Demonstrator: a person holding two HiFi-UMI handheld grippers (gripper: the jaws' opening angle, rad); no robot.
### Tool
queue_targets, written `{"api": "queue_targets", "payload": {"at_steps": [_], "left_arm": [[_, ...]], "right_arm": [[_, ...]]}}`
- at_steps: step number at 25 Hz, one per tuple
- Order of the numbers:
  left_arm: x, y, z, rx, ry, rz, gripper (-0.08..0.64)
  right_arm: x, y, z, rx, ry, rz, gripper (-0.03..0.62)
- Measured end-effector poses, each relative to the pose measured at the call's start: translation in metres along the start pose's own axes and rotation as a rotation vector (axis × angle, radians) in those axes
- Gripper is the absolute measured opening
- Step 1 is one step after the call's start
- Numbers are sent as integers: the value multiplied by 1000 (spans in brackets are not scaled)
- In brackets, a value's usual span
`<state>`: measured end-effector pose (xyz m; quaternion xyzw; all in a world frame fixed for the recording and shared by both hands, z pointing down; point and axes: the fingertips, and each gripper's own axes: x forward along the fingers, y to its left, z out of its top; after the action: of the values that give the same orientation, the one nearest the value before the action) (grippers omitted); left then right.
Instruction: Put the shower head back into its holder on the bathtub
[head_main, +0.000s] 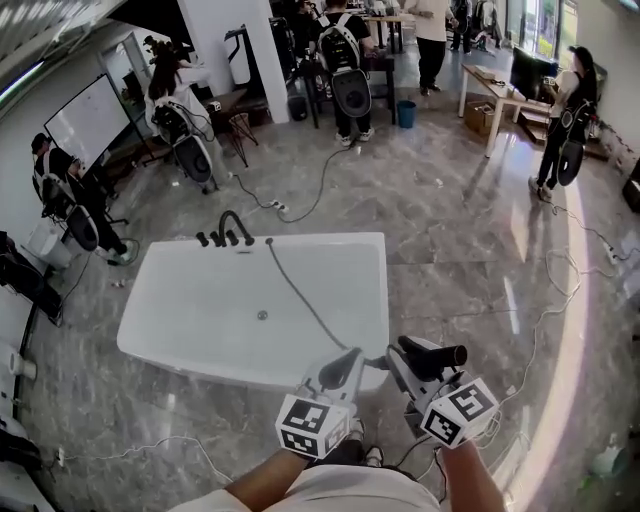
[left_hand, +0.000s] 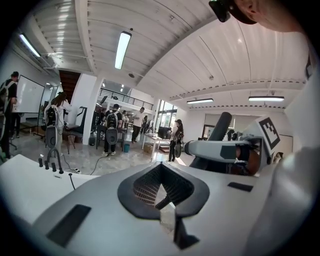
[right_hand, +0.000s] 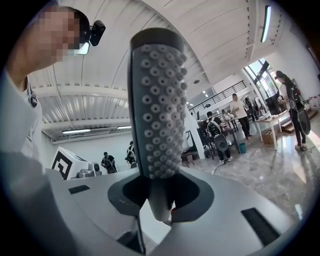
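Judging from the views, little is done: the shower head is gripped by the fingers of the right gripper off the bathtub at its 5 o'clock corner, the fingers of the left gripper are closed on nothing, and the tap fittings at 11 o'clock are not yet reached.

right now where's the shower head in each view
Head view: shower head low and right of centre, held in the right gripper.
Left gripper view: shower head right of centre, lying about level.
Right gripper view: shower head in the centre, upright between the jaws.
Shared landmark: the blue bin on the floor.
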<state>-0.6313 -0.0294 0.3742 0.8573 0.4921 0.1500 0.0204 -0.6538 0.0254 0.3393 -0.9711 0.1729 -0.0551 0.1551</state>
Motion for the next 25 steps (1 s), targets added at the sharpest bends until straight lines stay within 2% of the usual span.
{"api": "queue_targets", "payload": {"at_steps": [5, 9, 13, 18, 25], "left_arm": [[35, 15, 28, 14, -34, -73, 5], [64, 20, 39, 17, -36, -117, 5], [87, 23, 40, 21, -29, -148, 5], [112, 24, 34, 24, -22, -137, 5], [176, 25, 38, 10, -12, -56, 5]], "right_arm": [[21, -28, 23, -7, -33, -63, 109], [30, -57, 29, 31, -44, -118, 109], [38, -74, 42, -4, -51, -147, 109], [44, -98, 38, 0, -54, -134, 109], [53, -164, 50, 18, -33, -78, 109]]}}
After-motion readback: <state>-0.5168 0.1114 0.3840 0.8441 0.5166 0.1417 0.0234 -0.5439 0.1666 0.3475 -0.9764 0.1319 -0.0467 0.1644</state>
